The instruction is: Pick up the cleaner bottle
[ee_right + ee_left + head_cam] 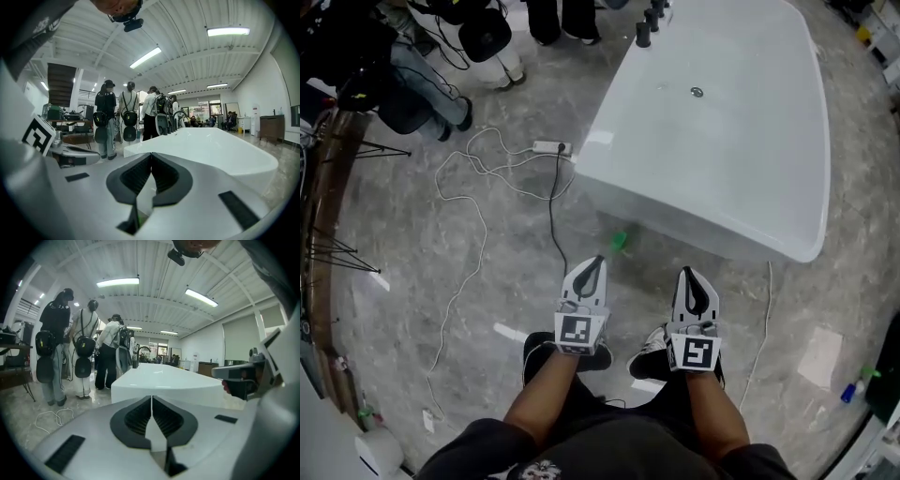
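A small green object [619, 241], blurred and too small to name for sure, lies on the grey floor just in front of the white bathtub [722, 141]. My left gripper [597, 259] is held out at about the person's knee height, its tip just below and left of the green object in the head view. It is shut with nothing in it. My right gripper [688, 272] is held beside it, also shut and empty. In the left gripper view the left gripper [151, 399] points at the bathtub [164, 380]. In the right gripper view the right gripper [151, 156] also points at the bathtub [211, 145].
A power strip [551, 147] and white cables trail over the floor left of the tub. Several people [422, 84] stand at the far left, and these people [56, 343] also show in the left gripper view. Dark taps [647, 28] stand at the tub's far end. Small bottles [848, 392] sit at the lower right.
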Demonstrator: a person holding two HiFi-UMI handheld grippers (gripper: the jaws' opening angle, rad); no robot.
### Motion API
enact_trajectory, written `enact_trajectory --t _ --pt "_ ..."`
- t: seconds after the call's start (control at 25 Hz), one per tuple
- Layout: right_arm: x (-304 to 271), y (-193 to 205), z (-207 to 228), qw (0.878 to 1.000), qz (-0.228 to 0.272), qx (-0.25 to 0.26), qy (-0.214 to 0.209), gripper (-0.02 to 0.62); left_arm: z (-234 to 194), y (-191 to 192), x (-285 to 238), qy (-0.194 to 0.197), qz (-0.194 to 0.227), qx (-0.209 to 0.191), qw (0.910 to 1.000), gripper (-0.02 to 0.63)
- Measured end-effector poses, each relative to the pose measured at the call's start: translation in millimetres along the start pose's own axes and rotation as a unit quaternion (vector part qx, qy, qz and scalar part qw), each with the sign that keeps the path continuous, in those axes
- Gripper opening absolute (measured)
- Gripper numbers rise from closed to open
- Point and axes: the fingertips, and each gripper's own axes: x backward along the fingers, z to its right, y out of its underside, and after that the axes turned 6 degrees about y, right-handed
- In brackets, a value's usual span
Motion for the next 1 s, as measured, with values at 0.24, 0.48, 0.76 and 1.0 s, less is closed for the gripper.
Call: enact_trajectory --t 0.24,0.48,0.76,1.0 --pt "-34 113 -2 1.0 0.009 0.003 0.001 0.015 -8 111 -52 -0.003 0.016 -0.027 0.9995 0.008" --pt "-60 204 -8 1.0 0.015 0.003 -0.002 0.015 -18 210 -87 -0.005 0.026 -0.039 0.9989 0.067" --pt "-73 268 -17 1.0 0.02 0.01 -0.012 0.015 -34 331 -120 -0.017 -0.006 -0.029 0.9994 0.261" --pt "-71 295 -26 1.0 0.019 0.01 -0.016 0.015 -51 404 -149 -0.011 -0.042 -0.014 0.9989 0.298"
